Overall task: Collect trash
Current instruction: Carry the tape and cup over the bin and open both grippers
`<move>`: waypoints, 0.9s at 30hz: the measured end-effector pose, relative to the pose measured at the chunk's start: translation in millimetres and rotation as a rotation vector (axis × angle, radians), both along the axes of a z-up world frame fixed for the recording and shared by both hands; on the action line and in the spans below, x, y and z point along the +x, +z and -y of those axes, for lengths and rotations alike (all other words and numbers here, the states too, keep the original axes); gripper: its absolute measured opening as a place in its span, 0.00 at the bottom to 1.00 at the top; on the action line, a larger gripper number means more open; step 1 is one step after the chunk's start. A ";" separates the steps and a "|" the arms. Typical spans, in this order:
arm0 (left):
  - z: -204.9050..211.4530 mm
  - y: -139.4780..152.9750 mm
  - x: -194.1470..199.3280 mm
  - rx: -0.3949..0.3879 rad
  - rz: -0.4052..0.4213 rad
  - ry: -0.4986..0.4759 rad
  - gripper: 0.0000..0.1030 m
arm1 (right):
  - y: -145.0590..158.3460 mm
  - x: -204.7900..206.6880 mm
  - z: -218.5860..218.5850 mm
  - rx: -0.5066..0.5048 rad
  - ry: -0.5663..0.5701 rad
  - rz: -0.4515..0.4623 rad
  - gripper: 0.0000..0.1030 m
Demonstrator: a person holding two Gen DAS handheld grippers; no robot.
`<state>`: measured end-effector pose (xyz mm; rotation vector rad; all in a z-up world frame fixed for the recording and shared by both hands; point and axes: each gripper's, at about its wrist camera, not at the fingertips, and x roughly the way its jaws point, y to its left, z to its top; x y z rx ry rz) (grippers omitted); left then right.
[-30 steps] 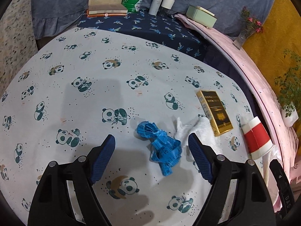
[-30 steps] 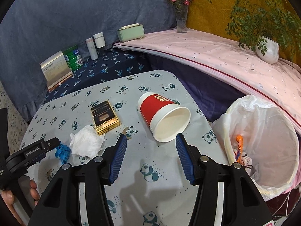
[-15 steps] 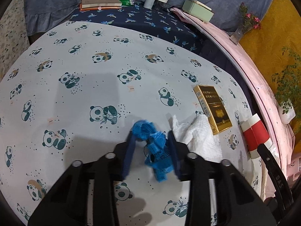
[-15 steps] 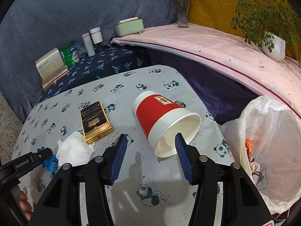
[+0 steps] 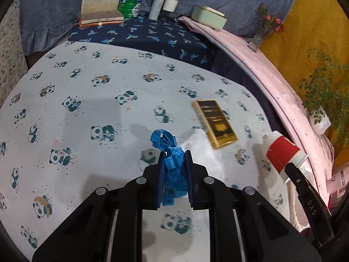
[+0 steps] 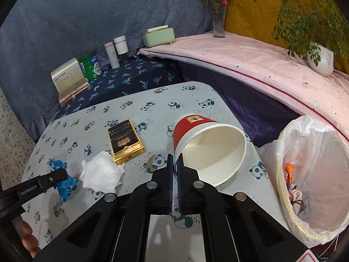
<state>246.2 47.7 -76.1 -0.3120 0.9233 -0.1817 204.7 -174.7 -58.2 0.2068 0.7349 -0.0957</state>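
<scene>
Both tongs now clamped: left (image 5: 174, 156) w/ tape measure (image 5: 169, 150), right (image 6: 175, 160) w/ cup (image 6: 209, 150); tissue (image 6: 101, 173) nearby.

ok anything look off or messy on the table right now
Mostly litter. A crumpled tissue lies beside a gold box on the panda cloth. The right claw pinches the rim of a tipped red paper cup; nothing visibly spilled. The left claw grips a tangled blue tape measure.
</scene>
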 end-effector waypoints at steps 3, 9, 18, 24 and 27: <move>14.2 14.1 -10.4 -0.007 0.027 -0.036 0.16 | 12.1 -11.7 3.0 0.002 -0.005 0.022 0.03; 48.7 35.5 -28.8 -0.011 0.061 -0.105 0.16 | 34.8 -40.2 18.9 -0.001 -0.033 0.064 0.03; 121.1 61.2 -60.0 -0.012 0.109 -0.251 0.16 | 57.5 -83.2 61.0 -0.019 -0.106 0.104 0.03; 173.4 68.0 -77.1 0.002 0.124 -0.366 0.16 | 61.2 -107.5 94.9 -0.020 -0.168 0.114 0.03; 200.8 68.4 -83.6 0.000 0.124 -0.431 0.16 | 61.0 -118.7 112.1 -0.017 -0.201 0.117 0.03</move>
